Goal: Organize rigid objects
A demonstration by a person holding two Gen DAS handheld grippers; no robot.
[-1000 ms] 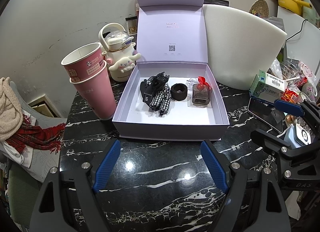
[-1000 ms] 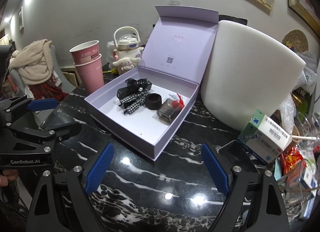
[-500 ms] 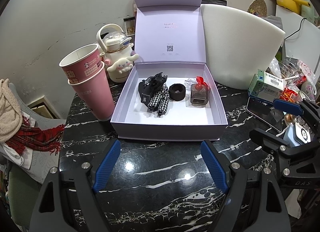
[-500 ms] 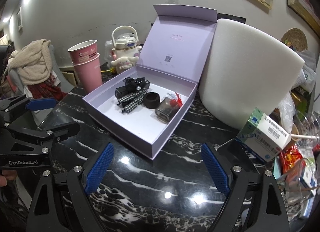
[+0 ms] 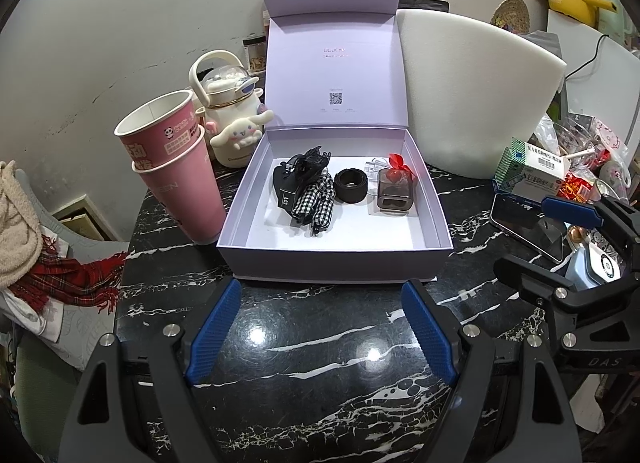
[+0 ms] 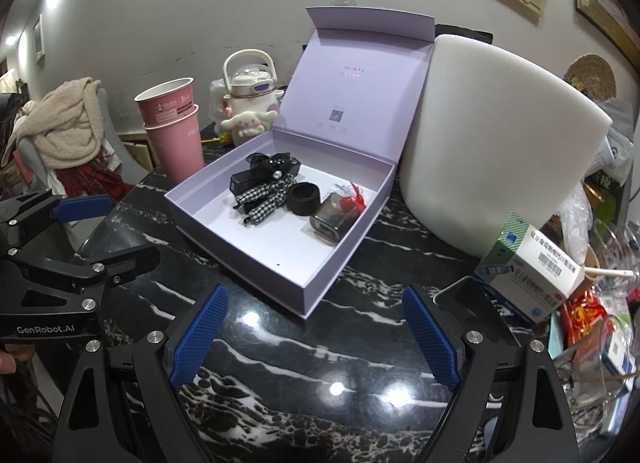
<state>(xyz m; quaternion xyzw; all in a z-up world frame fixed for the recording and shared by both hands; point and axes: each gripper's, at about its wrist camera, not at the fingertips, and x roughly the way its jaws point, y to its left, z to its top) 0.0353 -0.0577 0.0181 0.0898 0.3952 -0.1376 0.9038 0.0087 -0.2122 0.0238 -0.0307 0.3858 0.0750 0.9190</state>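
Observation:
An open lilac box [image 5: 336, 263] [image 6: 256, 251] stands on the black marble table with its lid upright. Inside lie a black item with a checked ribbon [image 5: 310, 193] [image 6: 264, 191], a black ring [image 5: 351, 185] [image 6: 305, 198] and a smoky clear case with a red bow [image 5: 394, 191] [image 6: 334, 219]. My left gripper [image 5: 320, 327] is open and empty, in front of the box. My right gripper [image 6: 316, 335] is open and empty, near the box's front right corner.
Two stacked pink cups [image 5: 176, 167] and a white character kettle [image 5: 234, 119] stand left of the box. A white foam block [image 5: 476, 103] leans at its right. A phone [image 5: 528, 223], a medicine box [image 5: 532, 171] and clutter fill the right side.
Both views have shifted slightly; the box sits a little farther left and away in the frames. Both grippers stay open and empty. Nothing on the table has moved.

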